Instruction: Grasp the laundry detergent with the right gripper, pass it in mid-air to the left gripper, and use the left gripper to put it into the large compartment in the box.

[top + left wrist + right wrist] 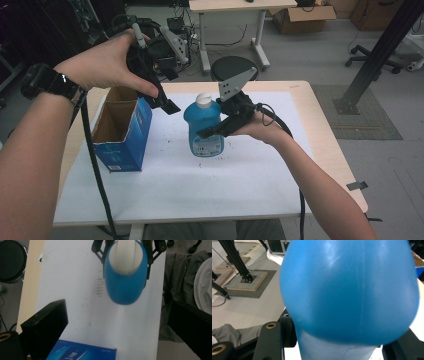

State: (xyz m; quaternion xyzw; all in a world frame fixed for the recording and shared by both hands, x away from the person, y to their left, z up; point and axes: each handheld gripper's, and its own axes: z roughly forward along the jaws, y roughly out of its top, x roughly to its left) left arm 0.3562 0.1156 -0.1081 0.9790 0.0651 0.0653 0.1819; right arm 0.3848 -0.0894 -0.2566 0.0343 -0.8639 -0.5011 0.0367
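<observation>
A blue bottle [205, 131] with a white cap stands upright in the middle of the white mat [200, 185]. My right gripper [211, 131] is shut on its body from the right, and the bottle [349, 290] sits close up between the jaws [339, 345]. My left gripper [164, 99] hangs open in the air just left of the cap, above an open-topped blue box [122, 132]. In the left gripper view I look down on the bottle [126, 287], with the jaws wide apart [115, 315] and a corner of the box [82, 352] below.
The mat covers most of a light wooden table [330, 135]. A black round stool [234, 67] stands just behind the far edge. Farther back are a desk [235, 6] and a cardboard box [302, 17], and at right a black frame post [380, 50].
</observation>
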